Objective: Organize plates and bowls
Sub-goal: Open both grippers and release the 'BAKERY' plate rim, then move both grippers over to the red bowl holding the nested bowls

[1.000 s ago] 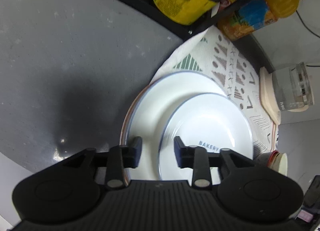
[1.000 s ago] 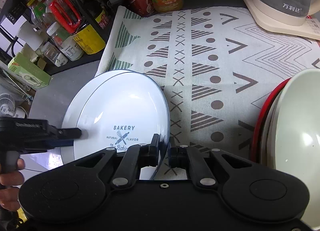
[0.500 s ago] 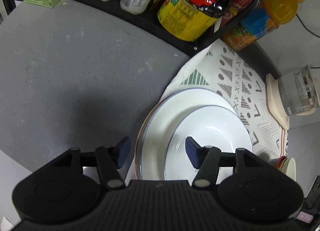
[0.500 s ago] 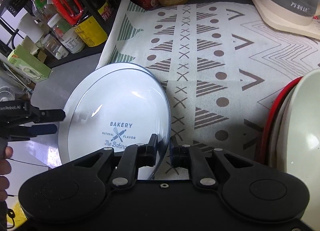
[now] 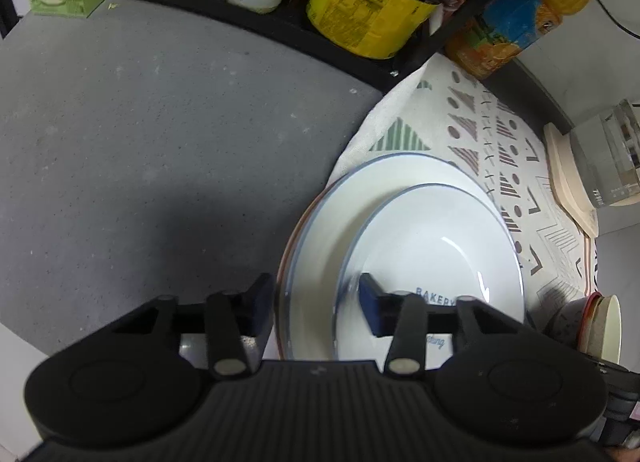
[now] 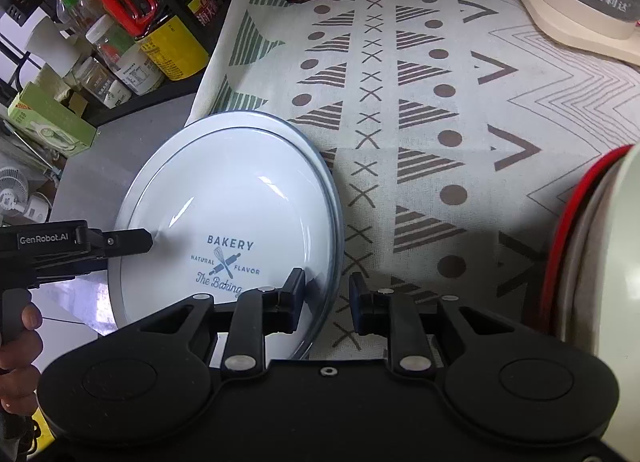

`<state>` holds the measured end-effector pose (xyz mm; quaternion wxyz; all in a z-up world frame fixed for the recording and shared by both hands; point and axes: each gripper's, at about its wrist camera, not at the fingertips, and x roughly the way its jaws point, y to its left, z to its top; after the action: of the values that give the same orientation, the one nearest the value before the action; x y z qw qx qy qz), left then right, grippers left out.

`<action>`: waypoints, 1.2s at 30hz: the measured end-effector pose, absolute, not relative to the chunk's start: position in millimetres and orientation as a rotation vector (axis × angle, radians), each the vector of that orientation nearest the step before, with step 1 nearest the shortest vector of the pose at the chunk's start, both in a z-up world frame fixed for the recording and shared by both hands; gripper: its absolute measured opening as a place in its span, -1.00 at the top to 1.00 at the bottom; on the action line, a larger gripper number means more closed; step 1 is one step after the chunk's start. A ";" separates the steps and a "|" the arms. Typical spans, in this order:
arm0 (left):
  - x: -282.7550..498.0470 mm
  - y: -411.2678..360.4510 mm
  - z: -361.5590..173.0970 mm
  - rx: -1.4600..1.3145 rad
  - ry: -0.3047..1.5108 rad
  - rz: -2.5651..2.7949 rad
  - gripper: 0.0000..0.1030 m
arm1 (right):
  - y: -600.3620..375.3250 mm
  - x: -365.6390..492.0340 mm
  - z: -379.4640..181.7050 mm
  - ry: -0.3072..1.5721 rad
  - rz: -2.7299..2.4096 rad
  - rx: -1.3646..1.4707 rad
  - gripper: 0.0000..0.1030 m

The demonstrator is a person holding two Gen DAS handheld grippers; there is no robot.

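The small BAKERY plate [image 6: 224,221] now lies nested in the larger blue-rimmed plate [image 5: 320,229], so that stacking looks done; the bowls [image 6: 592,246] beyond the plates' far side sit piled but may still need sorting. The right tool [image 6: 326,294] is opening, the plate rim between its jaws, not pinched. The left tool [image 5: 316,302] is closing astride the rims (contact unclear). The plate stack overhangs the patterned cloth [image 6: 440,101] onto bare grey bench [image 5: 160,141], roomy there; a bottle rack [image 5: 360,5] crowds behind.
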<state>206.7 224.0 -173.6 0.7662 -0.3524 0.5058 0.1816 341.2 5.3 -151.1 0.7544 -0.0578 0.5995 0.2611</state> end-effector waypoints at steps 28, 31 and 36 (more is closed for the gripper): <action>204.2 236.3 -167.9 -0.783 1.100 0.384 -0.28 | -0.9 338.5 -138.0 1.215 0.620 -0.052 -0.07; 202.3 235.2 -159.5 -0.774 1.075 0.407 -0.48 | -8.2 337.6 -123.0 1.157 0.650 -0.032 -0.21; 201.8 226.8 -142.6 -0.767 1.040 0.456 -0.49 | -21.0 334.9 -94.2 1.040 0.696 -0.047 -0.58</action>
<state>201.8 226.8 -142.6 0.7742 -0.3541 0.4804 0.2108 334.9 -21.0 -94.2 0.8103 -0.0221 0.4866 0.3259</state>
